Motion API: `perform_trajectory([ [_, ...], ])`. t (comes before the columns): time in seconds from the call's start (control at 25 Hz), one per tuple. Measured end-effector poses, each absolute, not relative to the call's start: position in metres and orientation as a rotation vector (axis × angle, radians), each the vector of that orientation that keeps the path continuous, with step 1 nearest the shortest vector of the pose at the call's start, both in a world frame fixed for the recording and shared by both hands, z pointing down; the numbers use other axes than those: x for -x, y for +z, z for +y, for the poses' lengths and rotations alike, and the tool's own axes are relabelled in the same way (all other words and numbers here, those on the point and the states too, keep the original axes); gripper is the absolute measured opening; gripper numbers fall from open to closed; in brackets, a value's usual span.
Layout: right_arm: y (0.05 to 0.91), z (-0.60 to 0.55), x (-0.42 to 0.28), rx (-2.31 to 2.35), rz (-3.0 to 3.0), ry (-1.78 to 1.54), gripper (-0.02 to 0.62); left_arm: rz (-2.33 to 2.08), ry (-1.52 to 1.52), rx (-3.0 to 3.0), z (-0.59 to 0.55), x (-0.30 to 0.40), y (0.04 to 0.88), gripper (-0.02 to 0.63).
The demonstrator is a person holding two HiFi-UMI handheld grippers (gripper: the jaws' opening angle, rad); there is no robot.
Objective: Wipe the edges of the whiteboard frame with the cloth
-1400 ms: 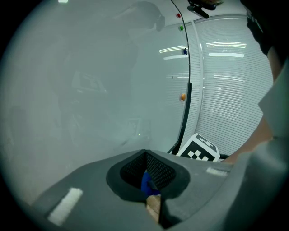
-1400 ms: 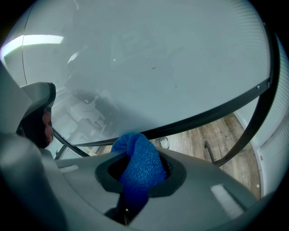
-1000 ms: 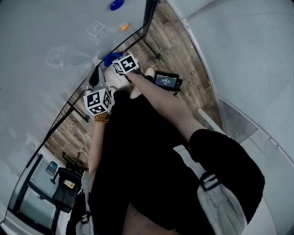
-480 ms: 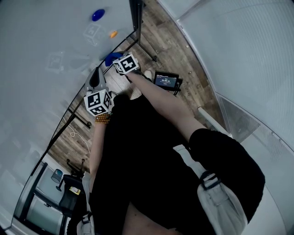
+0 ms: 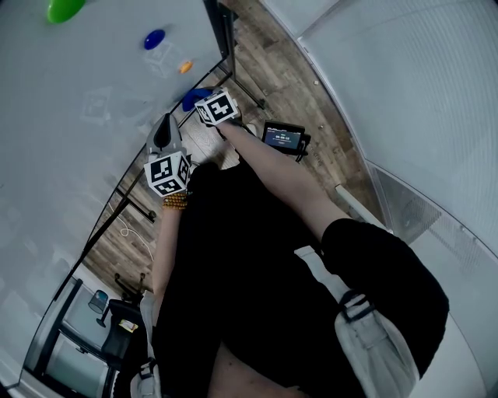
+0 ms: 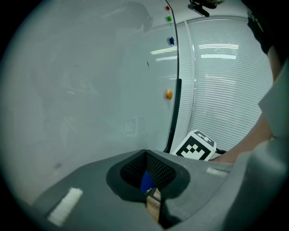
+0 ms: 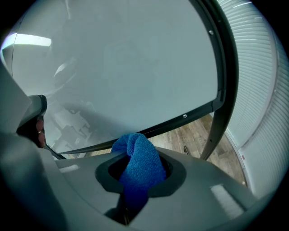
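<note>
**Blue cloth clamped at the board's bottom rail**

We're looking steeply down from the head view, and the whiteboard [image 5: 85,132] fills the picture out toward 10 o'clock. Its dark frame [image 7: 183,117] runs along the lower edge and turns up at a corner. The right gripper [image 7: 140,178] has its 2 jaws clamped on the blue cloth [image 7: 137,160]. The cloth bunches up out of the notch between them, and its top fold pokes out at 12 o'clock. In the right gripper view that fold lies right over the bottom rail, though whether it actually presses on the rail can't be made out.

Over to the left gripper [image 6: 151,196], which sits at 7 o'clock from the right one in the head view, close to the board's lower edge. Its jaws are drawn together and hold nothing. Only a thin slit is left, with a sliver of blue and some wood floor [image 7: 192,135] showing through it. At 2 o'clock from those jaws, the right gripper's marker cube [image 6: 195,146] peeks in.

Up on the board there are 3 magnets: a green one [image 5: 62,8] at the top, a blue one [image 5: 154,39] and a small orange one [image 5: 184,67] nearest the frame. Down on the floor, at 3 o'clock from the right gripper, a small screen device [image 5: 282,136] glows
</note>
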State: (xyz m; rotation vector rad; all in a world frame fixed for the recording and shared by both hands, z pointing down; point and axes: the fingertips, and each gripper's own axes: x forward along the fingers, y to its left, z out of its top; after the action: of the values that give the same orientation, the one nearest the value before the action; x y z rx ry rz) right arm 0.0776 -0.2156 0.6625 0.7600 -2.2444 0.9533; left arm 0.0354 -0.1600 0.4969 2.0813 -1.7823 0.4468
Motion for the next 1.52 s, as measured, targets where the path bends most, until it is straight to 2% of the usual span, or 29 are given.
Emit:
perform_trajectory([
  [0.64, 0.663, -0.250, -0.116, -0.941, -2.214, 0.987, 0.087, -1.775, 0.450, -2.115, -0.163, -0.045, 0.496, 0.098],
  [1.52, 0.652, -0.306, -0.184, -1.206, -2.178, 0.816, 0.087, -1.774, 0.474, -2.148, -0.154, -0.053, 0.492, 0.098],
])
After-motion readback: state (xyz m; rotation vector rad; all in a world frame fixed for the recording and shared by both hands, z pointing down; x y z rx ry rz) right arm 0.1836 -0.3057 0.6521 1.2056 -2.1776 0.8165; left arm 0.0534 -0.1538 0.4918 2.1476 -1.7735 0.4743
